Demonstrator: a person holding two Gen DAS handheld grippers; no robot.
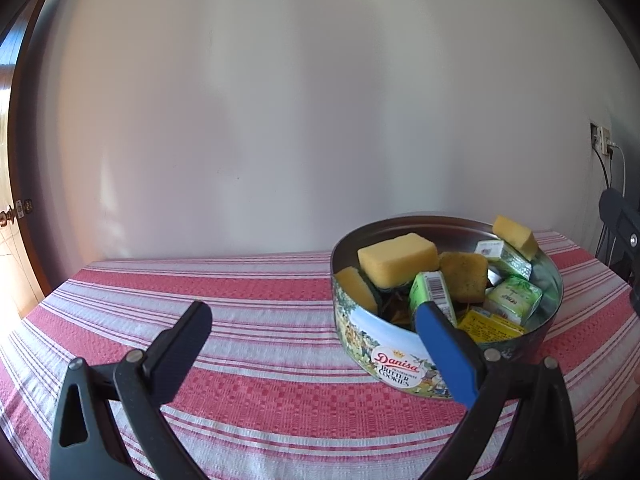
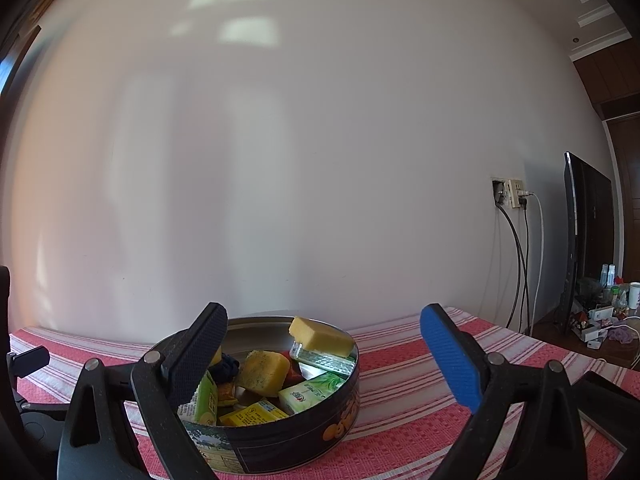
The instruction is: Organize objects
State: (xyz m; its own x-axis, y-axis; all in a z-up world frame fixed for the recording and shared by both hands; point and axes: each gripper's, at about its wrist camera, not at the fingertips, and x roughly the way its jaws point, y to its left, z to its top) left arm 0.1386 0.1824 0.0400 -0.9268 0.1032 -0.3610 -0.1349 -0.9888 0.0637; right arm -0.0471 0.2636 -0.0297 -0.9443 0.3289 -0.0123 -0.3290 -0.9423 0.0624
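A round Danisa cookie tin (image 1: 376, 344) (image 2: 304, 440) stands on the red and white striped tablecloth (image 1: 248, 320). Inside lie yellow sponges (image 1: 398, 262) (image 2: 320, 336), green drink cartons (image 1: 434, 294) (image 2: 314, 390) and a yellow box (image 1: 490, 328) (image 2: 252, 414). My left gripper (image 1: 312, 320) is open, left of the tin, with its blue finger (image 1: 444, 352) in front of the tin's near rim. My right gripper (image 2: 322, 338) is open and empty, with its black finger (image 2: 196, 356) over the tin's left side and its blue finger (image 2: 450, 360) right of the tin.
A white wall rises just behind the table. A wall socket (image 2: 514, 194) with hanging cables sits at the right, beside a dark screen (image 2: 576, 240) and a cluttered low shelf (image 2: 600, 312). A wooden door (image 1: 12, 200) stands at the far left.
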